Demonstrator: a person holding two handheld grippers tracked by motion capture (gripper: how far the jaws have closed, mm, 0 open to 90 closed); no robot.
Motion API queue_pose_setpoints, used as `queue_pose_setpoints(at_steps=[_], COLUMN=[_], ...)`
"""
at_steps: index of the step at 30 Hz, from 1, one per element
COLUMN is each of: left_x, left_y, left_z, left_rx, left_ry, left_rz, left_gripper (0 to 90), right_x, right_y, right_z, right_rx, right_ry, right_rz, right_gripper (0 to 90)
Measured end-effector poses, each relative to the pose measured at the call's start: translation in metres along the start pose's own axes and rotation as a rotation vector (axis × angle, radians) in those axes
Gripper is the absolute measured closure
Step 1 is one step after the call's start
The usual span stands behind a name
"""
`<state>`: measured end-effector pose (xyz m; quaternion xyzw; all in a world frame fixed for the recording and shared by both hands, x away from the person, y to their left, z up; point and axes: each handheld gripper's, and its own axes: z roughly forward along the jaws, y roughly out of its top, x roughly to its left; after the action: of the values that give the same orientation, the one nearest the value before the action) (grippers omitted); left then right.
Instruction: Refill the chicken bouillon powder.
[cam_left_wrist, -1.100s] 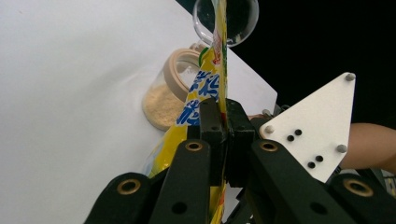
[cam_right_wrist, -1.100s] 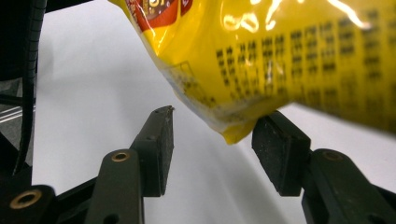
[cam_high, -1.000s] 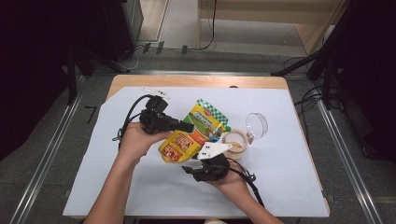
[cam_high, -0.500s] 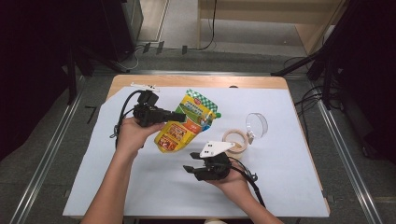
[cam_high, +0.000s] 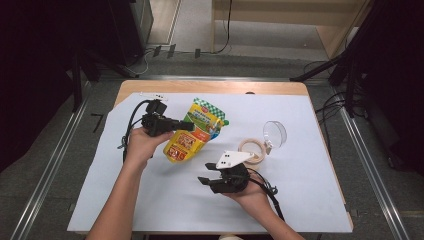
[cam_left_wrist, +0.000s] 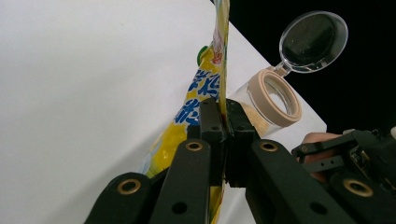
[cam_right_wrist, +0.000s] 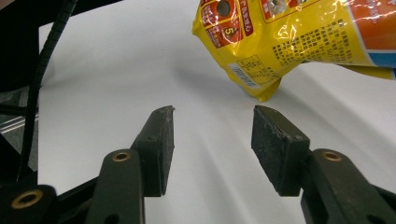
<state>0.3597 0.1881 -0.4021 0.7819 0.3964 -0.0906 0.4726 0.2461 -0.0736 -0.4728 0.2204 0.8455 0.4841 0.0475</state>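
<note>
Above the bench (cam_high: 125, 200) we have carried the yellow pouch (cam_high: 192, 132) leftward, left gripper (cam_high: 186, 125) jaws clamped on its edge; the right gripper (cam_high: 206, 172) has let go, jaws apart and empty.

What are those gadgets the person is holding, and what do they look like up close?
Each hand grips a black handheld tool. The left tool and the right tool each end in two flat black pads on hinged black links with brass-coloured pivot pins. A black cable trails from each. The right tool carries a pale three-cornered plate dotted with small holes. The forearms are bare; no sleeves or gloves are visible.
</note>
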Motion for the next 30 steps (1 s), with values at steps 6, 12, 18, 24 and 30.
queue_pose_setpoints(at_steps=[6, 12, 18, 24, 30], left_x=[0.0, -0.002, 0.0, -0.002, -0.009], left_y=[-0.007, -0.016, -0.031, -0.044, -0.051], left_z=[-0.01, -0.021, -0.035, -0.046, -0.052], left_rx=[-0.007, -0.013, -0.039, -0.047, -0.045], left_ry=[0.008, 0.034, 0.046, 0.056, 0.064], left_rz=[-0.011, 0.004, -0.026, -0.023, -0.005], left_gripper=[88.5, 88.2, 86.9, 86.8, 84.5], right_x=[-0.002, -0.004, -0.001, 0.001, -0.001], right_y=[0.002, 0.004, 0.005, 0.007, 0.009], right_z=[-0.005, -0.009, -0.008, -0.009, -0.011], right_rx=[-0.01, -0.013, 0.005, 0.004, 0.002], right_ry=[-0.006, -0.006, -0.021, -0.024, -0.027], right_rz=[-0.002, 0.001, -0.031, -0.047, -0.042], right_gripper=[50.4, 50.5, 50.4, 50.5, 50.7])
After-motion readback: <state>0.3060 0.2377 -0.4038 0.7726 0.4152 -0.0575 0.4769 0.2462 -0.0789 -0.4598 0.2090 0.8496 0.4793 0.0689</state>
